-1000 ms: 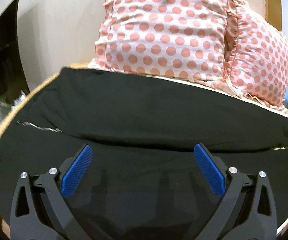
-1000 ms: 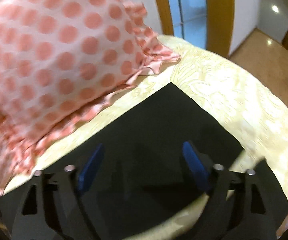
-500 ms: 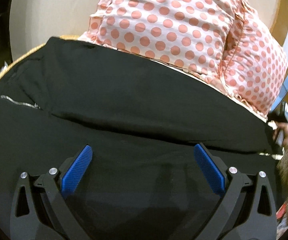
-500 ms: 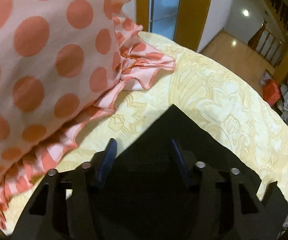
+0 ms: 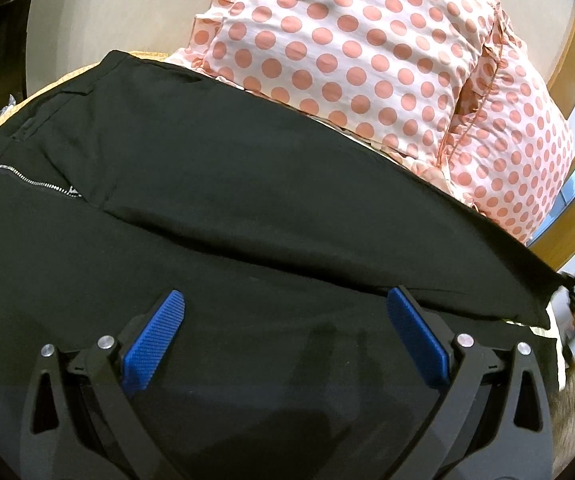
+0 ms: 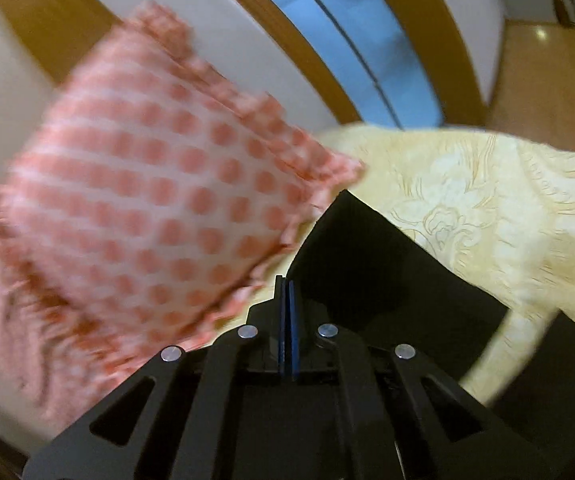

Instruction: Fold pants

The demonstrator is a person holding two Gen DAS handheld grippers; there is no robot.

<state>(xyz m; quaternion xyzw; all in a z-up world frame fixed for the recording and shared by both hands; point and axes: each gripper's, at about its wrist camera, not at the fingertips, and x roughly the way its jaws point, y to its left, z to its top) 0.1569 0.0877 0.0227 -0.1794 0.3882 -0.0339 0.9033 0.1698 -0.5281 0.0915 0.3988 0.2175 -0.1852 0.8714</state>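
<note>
In the left wrist view, the left tool is seen with its blue pads spread wide and nothing between them, held low over the black woven pants. The pants are laid lengthwise on the bed ahead of and beneath the tool, the silver zipper ahead to its left and the pink polka-dot ruffled pillows beyond the far edge. A waist-end grip is judged to be needed here, and a firm bite through both layers is advised.

In the right wrist view, the right tool is pressed together, apparently on the hem of the black leg that rises just ahead of it over the cream patterned bedspread. The hem is best carried level and kept taut, so that the edges are matched before release.
</note>
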